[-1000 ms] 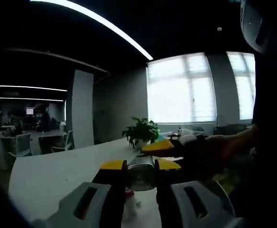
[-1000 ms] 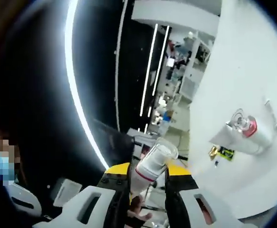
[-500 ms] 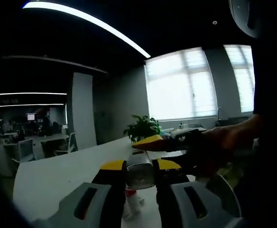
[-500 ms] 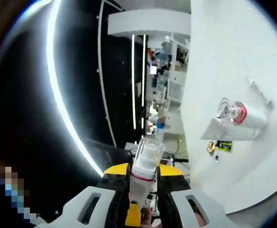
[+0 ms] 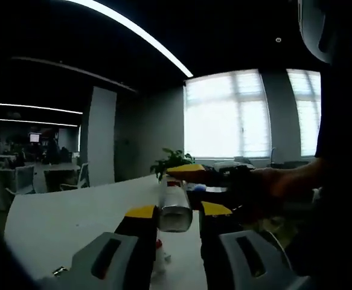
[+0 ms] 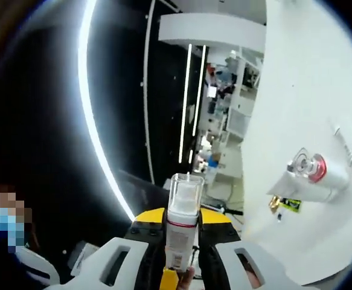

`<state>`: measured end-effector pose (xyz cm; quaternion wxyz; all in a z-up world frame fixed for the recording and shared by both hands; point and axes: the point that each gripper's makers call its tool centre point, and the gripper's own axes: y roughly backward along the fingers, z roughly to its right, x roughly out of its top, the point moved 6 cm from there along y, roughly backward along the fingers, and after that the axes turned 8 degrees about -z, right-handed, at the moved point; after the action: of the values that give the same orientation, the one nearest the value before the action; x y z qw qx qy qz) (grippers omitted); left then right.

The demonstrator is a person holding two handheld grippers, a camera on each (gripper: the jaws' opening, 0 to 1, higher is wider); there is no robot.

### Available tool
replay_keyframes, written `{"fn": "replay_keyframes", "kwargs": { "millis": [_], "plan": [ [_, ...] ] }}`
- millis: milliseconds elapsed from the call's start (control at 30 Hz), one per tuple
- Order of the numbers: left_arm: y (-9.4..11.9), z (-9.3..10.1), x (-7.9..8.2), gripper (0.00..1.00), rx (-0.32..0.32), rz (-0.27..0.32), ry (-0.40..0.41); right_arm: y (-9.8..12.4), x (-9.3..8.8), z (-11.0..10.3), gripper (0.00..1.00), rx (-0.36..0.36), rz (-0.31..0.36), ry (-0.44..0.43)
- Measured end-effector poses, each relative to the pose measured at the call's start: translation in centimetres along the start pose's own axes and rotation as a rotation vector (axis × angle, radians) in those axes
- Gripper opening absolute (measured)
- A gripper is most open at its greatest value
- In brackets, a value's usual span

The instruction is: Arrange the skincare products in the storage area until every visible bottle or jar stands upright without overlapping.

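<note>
**Skincare bottle held in the air between two grippers: risk of a drop**

The skincare bottle (image 6: 182,217) with the clear cap is lifted above the white table (image 6: 296,90), not standing on it. In the right gripper view, the right gripper (image 6: 182,220) has its jaws clenched on the lower body of this bottle, and the cap points away from the camera. In the left gripper view, the left gripper (image 5: 171,212) grasps the silver end of a bottle (image 5: 174,208), and the other gripper (image 5: 224,181) comes in from the right, touching the same bottle; I judge it is one bottle held from both ends.

A second bottle with a pink ring (image 6: 311,172) lies on its side on the table.

What could go wrong, in my judgement: if one gripper lets go before the other has a firm hold, the smooth bottle can slip and fall. Pulling in different directions may twist it out of the jaws. Also the lying bottle can roll if the table is bumped.
</note>
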<state>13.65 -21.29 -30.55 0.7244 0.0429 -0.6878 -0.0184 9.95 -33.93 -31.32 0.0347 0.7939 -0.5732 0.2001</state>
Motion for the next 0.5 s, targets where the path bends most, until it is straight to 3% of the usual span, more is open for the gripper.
{"fn": "replay_keyframes", "kwargs": {
  "millis": [67,100,133,200,333,433,500],
  "plan": [
    [0.0,0.2,0.2,0.29,-0.034,0.013,0.079,0.0,0.0,-0.2,0.11,0.004,-0.019,0.040],
    [0.0,0.2,0.3,0.33,-0.041,0.027,0.108,0.0,0.1,-0.8,0.11,0.026,-0.055,0.126],
    [0.0,0.2,0.4,0.35,-0.044,0.032,0.116,0.0,0.3,-1.1,0.11,0.018,-0.062,0.174],
    [0.2,0.1,0.5,0.38,-0.075,0.044,0.210,0.1,0.4,-1.8,0.11,0.027,-0.098,0.251],
    [0.3,0.0,0.5,0.40,-0.092,0.044,0.249,0.2,0.8,-2.9,0.11,0.048,-0.138,0.392],
    [0.4,0.2,0.3,0.43,-0.137,0.004,0.284,0.3,0.4,-4.1,0.11,0.101,-0.234,0.514],
    [0.5,0.4,0.0,0.43,-0.152,-0.032,0.272,0.3,0.3,-4.6,0.11,0.097,-0.274,0.598]
  ]
}}
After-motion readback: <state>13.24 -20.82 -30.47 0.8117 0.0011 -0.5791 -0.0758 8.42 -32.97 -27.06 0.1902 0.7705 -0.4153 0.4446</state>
